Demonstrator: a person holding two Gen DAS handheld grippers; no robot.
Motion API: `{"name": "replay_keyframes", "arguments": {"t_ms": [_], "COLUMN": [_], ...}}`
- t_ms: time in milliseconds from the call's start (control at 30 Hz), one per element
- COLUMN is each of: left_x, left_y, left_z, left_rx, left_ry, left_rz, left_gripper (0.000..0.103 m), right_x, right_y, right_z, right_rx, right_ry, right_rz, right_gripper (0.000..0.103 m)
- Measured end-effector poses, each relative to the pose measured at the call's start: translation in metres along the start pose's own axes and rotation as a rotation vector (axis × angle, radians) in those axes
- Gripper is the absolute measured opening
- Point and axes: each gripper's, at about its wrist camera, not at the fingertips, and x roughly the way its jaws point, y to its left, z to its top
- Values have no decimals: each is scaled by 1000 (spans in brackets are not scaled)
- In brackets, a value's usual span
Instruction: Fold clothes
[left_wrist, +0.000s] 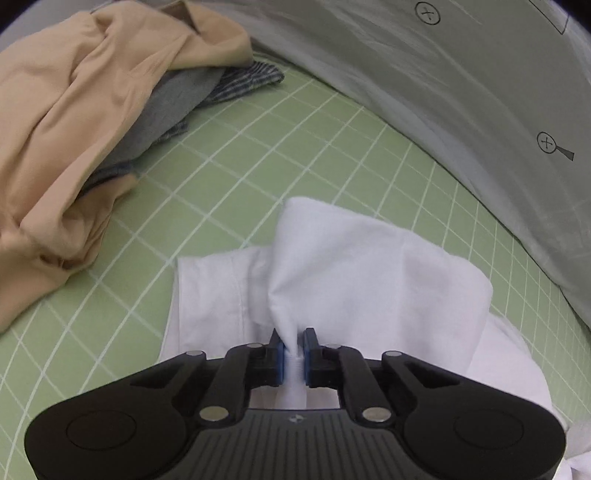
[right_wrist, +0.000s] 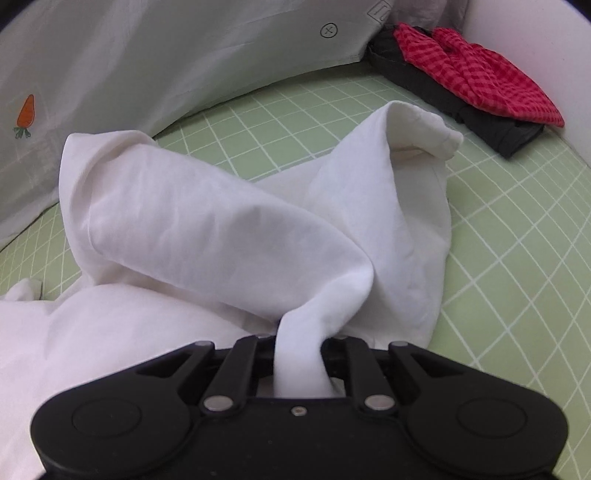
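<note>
On the green mat (left_wrist: 295, 147), both the left gripper (left_wrist: 294, 356) and right gripper (right_wrist: 298, 354) pinch the white shirt (right_wrist: 229, 229), its raised fold running near to far.

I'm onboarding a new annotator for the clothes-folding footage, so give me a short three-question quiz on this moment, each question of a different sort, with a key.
1. True or false: the left tool is shut on the white garment.
2. Which lies on top of the black garment at the far right of the green grid mat? A) red checked cloth B) beige shirt C) striped cloth
3. Fill in: a small orange ____ is printed on the white backdrop.

Key: 1 true; 2 A; 3 carrot.
</note>
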Motion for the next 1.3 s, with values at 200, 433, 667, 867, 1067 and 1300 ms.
{"name": "replay_keyframes", "arguments": {"t_ms": [200,433,667,867,1067,1300], "left_x": [29,-12,-103,-136,-132,-147], "left_y": [-46,-95,-39,52,85,77], "left_z": [63,101,46,-36,-91,-76], "left_rx": [34,99,127,12,-64,-113], "left_ry": [-103,-280,-384,-275,-115,-179], "left_rz": [-44,-136,-116,-20,51,-17], "left_gripper": [6,5,5,6,28,61], "right_x": [45,51,-9,-60,-86,-110], "right_y": [41,74,12,-42,-63,-18], "right_z": [69,121,53,-4,-54,-29], "right_rx": [-66,-126,-97,-72,-10,-67], "right_ry": [-96,-232,-213,-197,-140,-307], "right_rz": [48,81,18,-37,-16,47], "right_gripper": [11,10,7,7,40,83]}}
